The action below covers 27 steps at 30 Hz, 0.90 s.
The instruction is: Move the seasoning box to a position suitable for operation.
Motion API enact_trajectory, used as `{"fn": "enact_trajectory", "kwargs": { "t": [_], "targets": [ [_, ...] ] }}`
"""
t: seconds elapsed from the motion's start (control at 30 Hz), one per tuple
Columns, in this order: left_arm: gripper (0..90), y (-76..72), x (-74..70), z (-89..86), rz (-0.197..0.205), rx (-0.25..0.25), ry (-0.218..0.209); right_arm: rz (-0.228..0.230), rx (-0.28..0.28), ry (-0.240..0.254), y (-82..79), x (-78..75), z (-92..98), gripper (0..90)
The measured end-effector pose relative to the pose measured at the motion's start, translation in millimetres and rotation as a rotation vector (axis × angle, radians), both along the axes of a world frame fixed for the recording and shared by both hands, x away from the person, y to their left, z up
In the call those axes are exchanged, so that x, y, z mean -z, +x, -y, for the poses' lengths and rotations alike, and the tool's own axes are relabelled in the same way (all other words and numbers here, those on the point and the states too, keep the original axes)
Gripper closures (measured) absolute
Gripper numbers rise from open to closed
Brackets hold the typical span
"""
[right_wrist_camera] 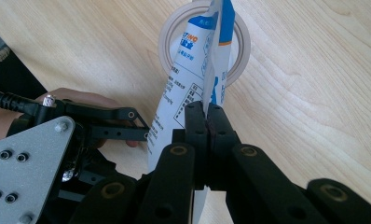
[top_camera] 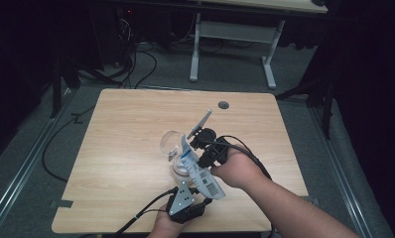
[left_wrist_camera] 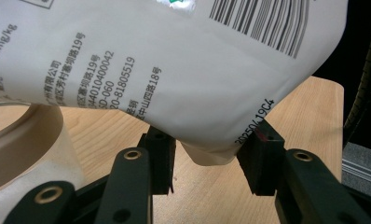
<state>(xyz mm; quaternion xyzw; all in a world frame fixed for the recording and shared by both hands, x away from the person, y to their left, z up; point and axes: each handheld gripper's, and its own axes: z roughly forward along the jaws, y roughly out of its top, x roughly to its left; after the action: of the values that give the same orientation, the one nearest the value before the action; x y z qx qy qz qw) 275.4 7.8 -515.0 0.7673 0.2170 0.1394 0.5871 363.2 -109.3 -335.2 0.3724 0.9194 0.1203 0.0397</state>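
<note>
Standing on the desk [top_camera: 126, 148], a clear cup [top_camera: 171, 142] is seen beneath a tilted white pouch [top_camera: 200, 173]. The pouch's edge is clamped by the right hand-held gripper [right_wrist_camera: 206, 121]. The pouch's lower corner is held between the pads of the left hand-held gripper [left_wrist_camera: 207, 156].
</note>
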Motion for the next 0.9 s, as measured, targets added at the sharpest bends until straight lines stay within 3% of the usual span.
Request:
{"fn": "enact_trajectory", "kwargs": {
  "t": [0.5,0.63,0.9],
  "targets": [
    [49.0,-3.9,-0.9,-1.4,0.000,0.011,-0.011,0.008,0.011,0.017,0.2,-0.8,2.3,90.0],
    [49.0,-6.9,0.8,-4.4,0.018,0.009,-0.005,0.005,0.009,0.015,-0.2,-1.5,2.4,90.0],
    [50.0,-6.5,4.7,-8.6,0.000,0.010,-0.003,0.005,0.017,0.014,-0.9,-2.8,1.6,90.0]
  ]
}}
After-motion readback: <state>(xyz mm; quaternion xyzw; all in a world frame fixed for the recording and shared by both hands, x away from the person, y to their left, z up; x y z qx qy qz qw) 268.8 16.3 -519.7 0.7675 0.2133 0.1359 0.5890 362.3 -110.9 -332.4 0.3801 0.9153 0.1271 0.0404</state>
